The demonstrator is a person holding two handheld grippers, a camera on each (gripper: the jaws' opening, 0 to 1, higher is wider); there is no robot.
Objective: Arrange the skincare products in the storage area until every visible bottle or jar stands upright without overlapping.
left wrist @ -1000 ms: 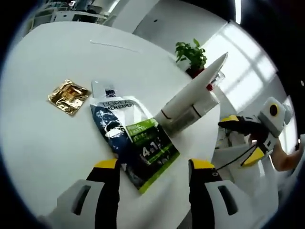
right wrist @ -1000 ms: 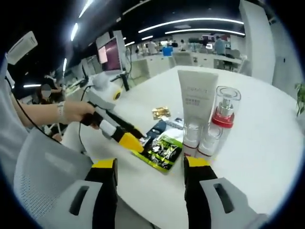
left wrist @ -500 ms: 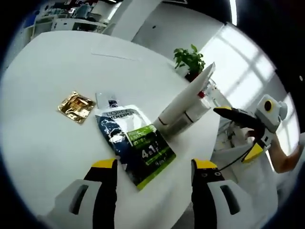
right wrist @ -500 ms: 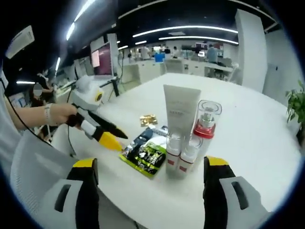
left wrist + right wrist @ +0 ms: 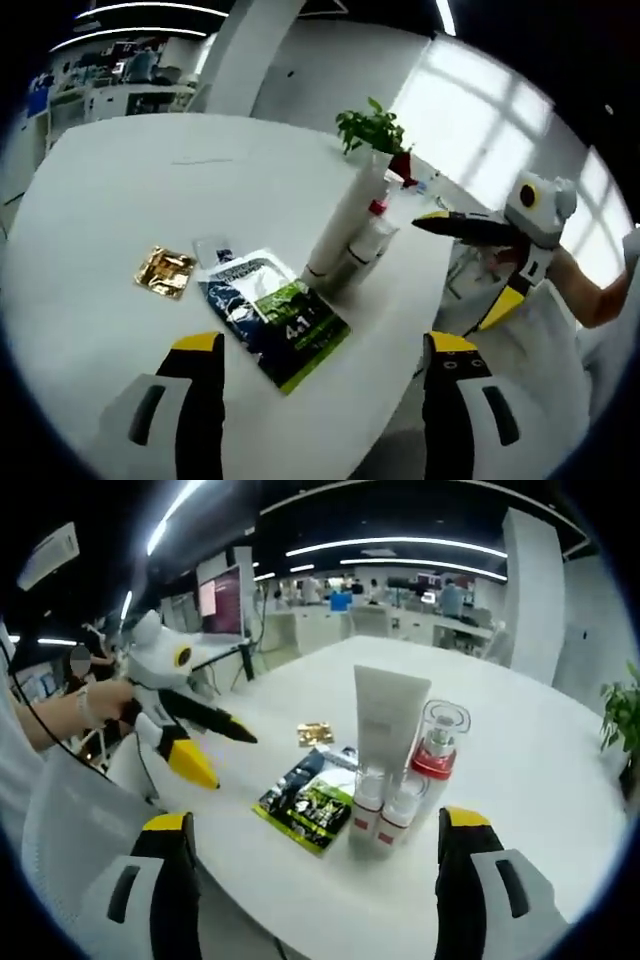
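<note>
1. Office surroundings: a round white table (image 5: 560,780) stands in an open-plan room with ceiling strip lights, and a potted plant (image 5: 372,130) sits beyond its far edge.
2. Upright group: a tall white tube (image 5: 383,742) stands on its cap. Touching it are a small white bottle (image 5: 397,820) and a clear pump bottle with a red collar (image 5: 438,748). None of the three leans or overlaps another.
3. Flat items: a dark blue and green L'Oreal sachet (image 5: 275,317) lies flat on the table just beside the upright group. A small gold foil packet (image 5: 166,271) lies near it, apart from it.
4. Left gripper (image 5: 318,365): jaws spread wide, holding nothing, raised off the table. In the right gripper view it (image 5: 200,740) hangs to the left of the sachet.
5. Right gripper (image 5: 315,840): jaws spread wide, holding nothing, raised in front of the upright group.
6. Key relation: in the left gripper view the sachet lies straight ahead between the jaws. Its long axis runs obliquely away from them, with its near end at the table edge. The left gripper is judged nearer to the sachet.
7. Assessment: the bottles already appear to meet the upright requirement; only the flat sachets remain to be considered.
</note>
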